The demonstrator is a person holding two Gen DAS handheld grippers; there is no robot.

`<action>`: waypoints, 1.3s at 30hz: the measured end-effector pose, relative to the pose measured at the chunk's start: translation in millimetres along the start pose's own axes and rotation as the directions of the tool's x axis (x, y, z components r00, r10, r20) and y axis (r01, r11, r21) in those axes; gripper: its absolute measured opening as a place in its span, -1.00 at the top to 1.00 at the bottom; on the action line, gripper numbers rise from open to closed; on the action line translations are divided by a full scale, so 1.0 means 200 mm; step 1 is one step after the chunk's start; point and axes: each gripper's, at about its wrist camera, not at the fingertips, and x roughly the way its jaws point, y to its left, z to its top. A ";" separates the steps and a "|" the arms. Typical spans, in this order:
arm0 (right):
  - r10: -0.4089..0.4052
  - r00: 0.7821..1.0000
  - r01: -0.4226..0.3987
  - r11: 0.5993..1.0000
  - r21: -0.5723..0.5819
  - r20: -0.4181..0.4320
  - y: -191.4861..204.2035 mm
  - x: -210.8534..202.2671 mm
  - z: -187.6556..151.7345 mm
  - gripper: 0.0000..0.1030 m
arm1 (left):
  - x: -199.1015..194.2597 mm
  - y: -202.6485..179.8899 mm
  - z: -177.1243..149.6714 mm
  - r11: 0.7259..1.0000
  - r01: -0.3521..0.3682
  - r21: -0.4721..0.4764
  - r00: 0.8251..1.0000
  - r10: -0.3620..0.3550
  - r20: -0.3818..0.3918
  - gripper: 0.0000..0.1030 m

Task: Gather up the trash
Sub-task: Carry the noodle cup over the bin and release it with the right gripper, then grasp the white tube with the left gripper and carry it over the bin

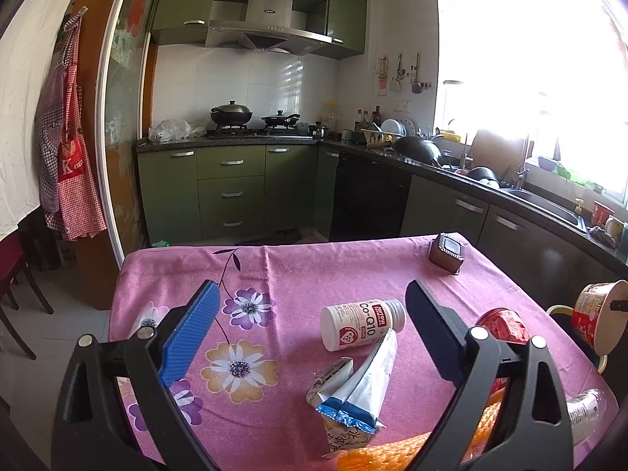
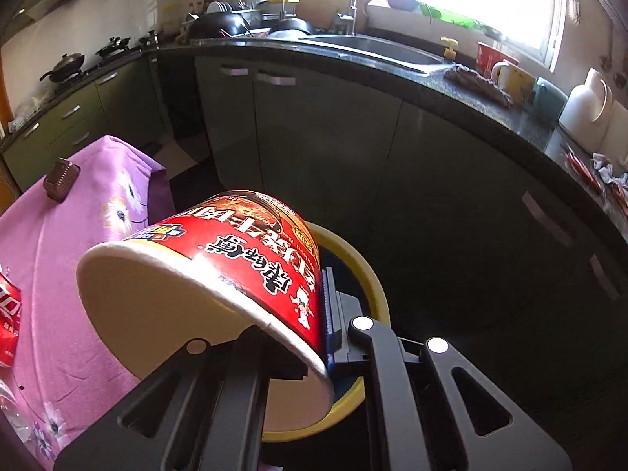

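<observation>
My right gripper [image 2: 321,347] is shut on the rim of a red instant-noodle cup [image 2: 235,267], which is tilted on its side above a yellow-rimmed bin [image 2: 353,253] beside the table. The left wrist view shows the same cup [image 1: 596,314] at the far right, over the bin's rim [image 1: 557,308]. My left gripper [image 1: 310,322] hangs open above the pink floral tablecloth [image 1: 294,274] with nothing between its fingers. Ahead of it lie a white Co-Q10 bottle [image 1: 361,324], a squeezed tube [image 1: 371,376], a crumpled packet [image 1: 333,412] and a red can [image 1: 504,325].
A brown box [image 1: 447,247] sits at the table's far right corner. An orange mesh piece [image 1: 392,455] and a clear plastic bottle [image 1: 585,408] lie at the near edge. Dark green kitchen cabinets and a counter with a sink [image 2: 376,49] run behind the bin.
</observation>
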 end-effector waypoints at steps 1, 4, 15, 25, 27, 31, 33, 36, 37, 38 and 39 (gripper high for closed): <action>-0.002 1.000 0.002 1.000 0.008 -0.013 -0.01 0.03 0.00 0.87 | 0.00 0.00 0.00 1.000 0.002 0.003 1.000 -0.002 0.001 -0.76; -0.016 0.999 0.017 1.000 0.014 -0.042 -0.02 0.14 0.00 0.87 | 0.00 -0.01 -0.01 1.000 0.010 0.010 1.000 -0.010 0.000 -0.76; -0.034 0.999 0.034 0.999 -0.005 -0.041 0.03 0.15 0.05 0.21 | 0.01 0.02 -0.01 1.000 0.011 -0.002 1.000 -0.011 -0.003 -0.77; 0.111 0.991 -0.107 0.993 -0.050 0.074 0.16 -0.29 -0.07 0.17 | -0.01 0.01 0.03 0.999 0.050 -0.002 0.996 -0.050 -0.069 -0.77; 0.134 0.988 -0.129 0.989 -0.068 0.082 0.18 -0.35 -0.11 0.16 | 0.00 -0.01 0.04 0.994 0.105 0.009 0.986 -0.103 -0.129 -0.77; 0.187 0.979 -0.180 0.980 -0.085 0.083 0.22 -0.45 -0.18 0.15 | 0.08 -0.07 0.06 0.972 0.228 0.049 0.932 -0.204 -0.300 -0.77; 0.207 0.975 -0.200 0.976 -0.089 0.078 0.22 -0.47 -0.21 0.15 | 0.14 -0.11 0.06 0.959 0.274 0.072 0.893 -0.225 -0.390 -0.77; 0.230 0.971 -0.223 0.971 -0.090 0.067 0.23 -0.48 -0.24 0.14 | 0.27 -0.16 0.06 0.937 0.325 0.125 0.825 -0.216 -0.523 -0.73; 0.238 0.969 -0.231 0.969 -0.089 0.067 0.23 -0.48 -0.25 0.13 | 0.31 -0.18 0.06 0.933 0.332 0.139 0.803 -0.202 -0.561 -0.69; 0.243 0.968 -0.237 0.968 -0.088 0.065 0.23 -0.48 -0.25 0.10 | 0.36 -0.20 0.05 0.927 0.343 0.150 0.773 -0.188 -0.606 -0.55; 0.248 0.967 -0.242 0.966 -0.086 0.063 0.23 -0.48 -0.27 0.05 | 0.40 -0.21 0.04 0.924 0.351 0.154 0.750 -0.179 -0.636 -0.40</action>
